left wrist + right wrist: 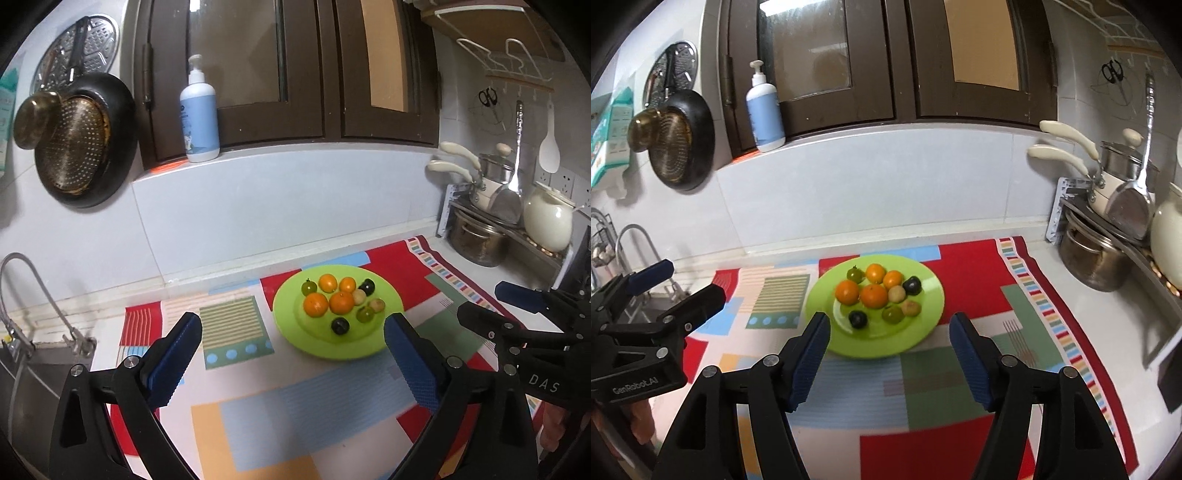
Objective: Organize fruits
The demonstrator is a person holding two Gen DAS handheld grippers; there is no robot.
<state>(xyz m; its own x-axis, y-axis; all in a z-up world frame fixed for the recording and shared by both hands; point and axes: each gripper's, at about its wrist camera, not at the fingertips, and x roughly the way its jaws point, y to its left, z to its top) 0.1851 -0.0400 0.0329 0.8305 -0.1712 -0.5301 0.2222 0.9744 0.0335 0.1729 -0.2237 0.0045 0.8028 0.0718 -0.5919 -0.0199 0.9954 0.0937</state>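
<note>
Green plate (pixel 291 325) sits on the patterned mat (pixel 258 406) on the bench, mid-scene, holding four oranges (pixel 316 304), two dark plums (pixel 340 326), two green fruits (pixel 365 314) and two pale ones (pixel 377 305), all clustered at its centre. Left hand-held gripper (pixel 293 332): jaws wide apart, empty, near side of plate. Right hand-held gripper (pixel 890 332): jaws apart, empty, also on the near side, nothing touching the fruit; sink at far left, pots (pixel 1089 258) at far right.

Green plate (pixel 295 332) on patterned mat, four oranges (pixel 316 304), green, dark and tan fruits clustered centrally
</note>
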